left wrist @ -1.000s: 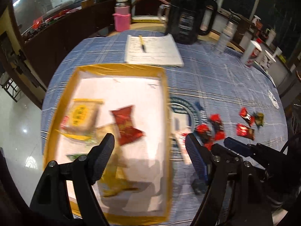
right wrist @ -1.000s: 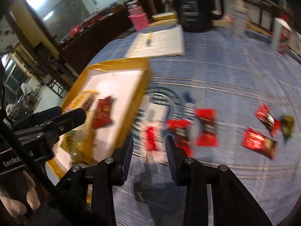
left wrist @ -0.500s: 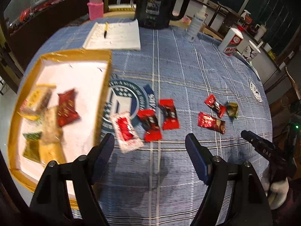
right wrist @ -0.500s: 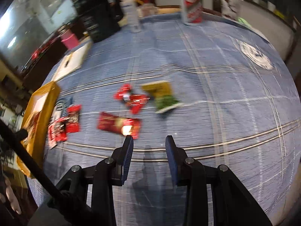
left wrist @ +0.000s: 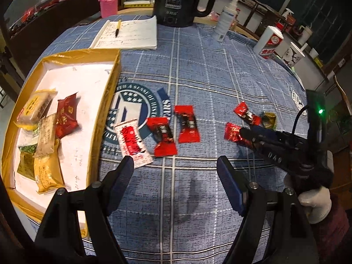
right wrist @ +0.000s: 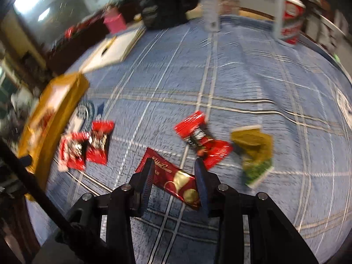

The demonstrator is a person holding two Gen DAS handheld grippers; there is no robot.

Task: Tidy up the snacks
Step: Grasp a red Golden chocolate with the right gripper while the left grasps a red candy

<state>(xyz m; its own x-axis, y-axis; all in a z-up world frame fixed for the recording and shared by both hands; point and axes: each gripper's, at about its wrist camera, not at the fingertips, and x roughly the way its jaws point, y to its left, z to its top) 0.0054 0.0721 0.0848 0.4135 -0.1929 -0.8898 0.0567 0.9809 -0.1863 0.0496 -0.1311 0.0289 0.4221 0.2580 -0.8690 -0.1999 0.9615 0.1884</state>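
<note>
In the left wrist view, the left gripper (left wrist: 175, 171) hangs above the blue plaid cloth of the worktop (left wrist: 220, 66) with its jaws wide apart and nothing between them. Just beyond its fingertips lie a white and red packet (left wrist: 132, 145) and two red candies (left wrist: 162, 136) (left wrist: 187, 124). To the left, the gold-rimmed tray (left wrist: 105, 114) holds several snacks, among them a dark red pack (left wrist: 66, 115). This view also shows the right gripper (left wrist: 253, 135) from the side, over a red wrapper; whether it grips cannot be told here.

The right wrist view is blurred. It shows the jaws of the right gripper (right wrist: 173, 176) standing on both sides of a dark red chocolate bar (right wrist: 173, 180), partly open. Beyond lie a red candy (right wrist: 202, 140) and a green-gold packet (right wrist: 255, 151). Farther, the left view alone shows clearly a notebook (left wrist: 129, 35) and a black kettle (left wrist: 176, 2).
</note>
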